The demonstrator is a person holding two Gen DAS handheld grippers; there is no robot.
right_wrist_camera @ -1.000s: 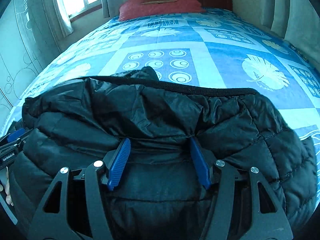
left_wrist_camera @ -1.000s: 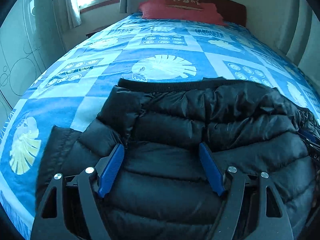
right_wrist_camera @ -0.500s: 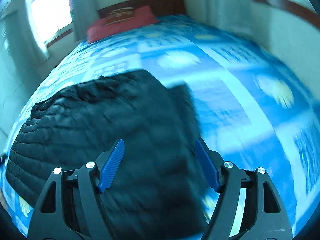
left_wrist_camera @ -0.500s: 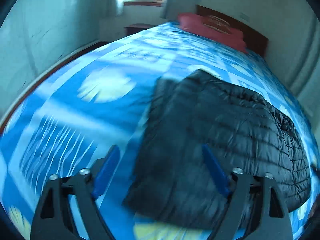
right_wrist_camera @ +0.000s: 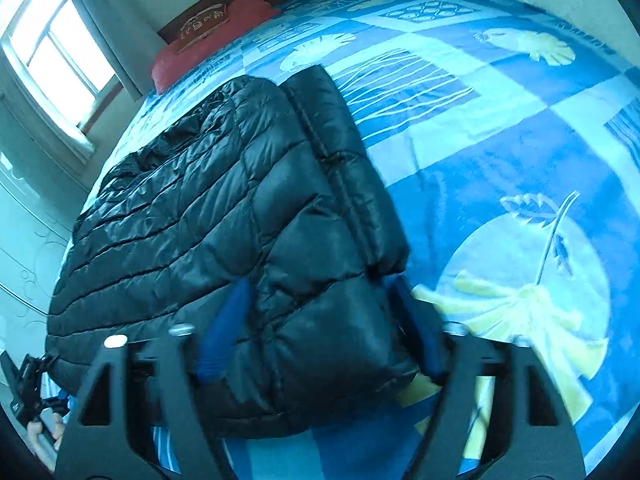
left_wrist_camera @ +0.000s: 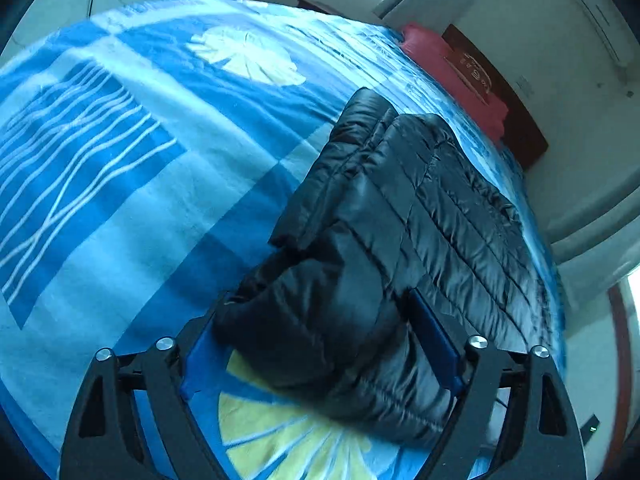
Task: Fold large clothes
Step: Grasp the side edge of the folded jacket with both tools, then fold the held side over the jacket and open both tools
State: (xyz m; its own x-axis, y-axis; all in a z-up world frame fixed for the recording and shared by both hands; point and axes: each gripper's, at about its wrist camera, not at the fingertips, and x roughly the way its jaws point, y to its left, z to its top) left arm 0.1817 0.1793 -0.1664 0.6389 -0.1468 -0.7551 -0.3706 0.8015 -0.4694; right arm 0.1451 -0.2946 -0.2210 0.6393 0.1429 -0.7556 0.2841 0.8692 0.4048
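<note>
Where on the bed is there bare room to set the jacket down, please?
Bare blanket runs right of the jacket in the right view, and left of the jacket in the left view. It is crowded at the near corners, which both open grippers straddle.

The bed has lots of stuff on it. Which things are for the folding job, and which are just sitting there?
For the job:
- black puffy jacket, lying folded on the bed
- left gripper, open around one corner
- right gripper, open around another corner

Just there:
- blue patterned blanket
- red pillow
- headboard
- window
- curtain
</note>
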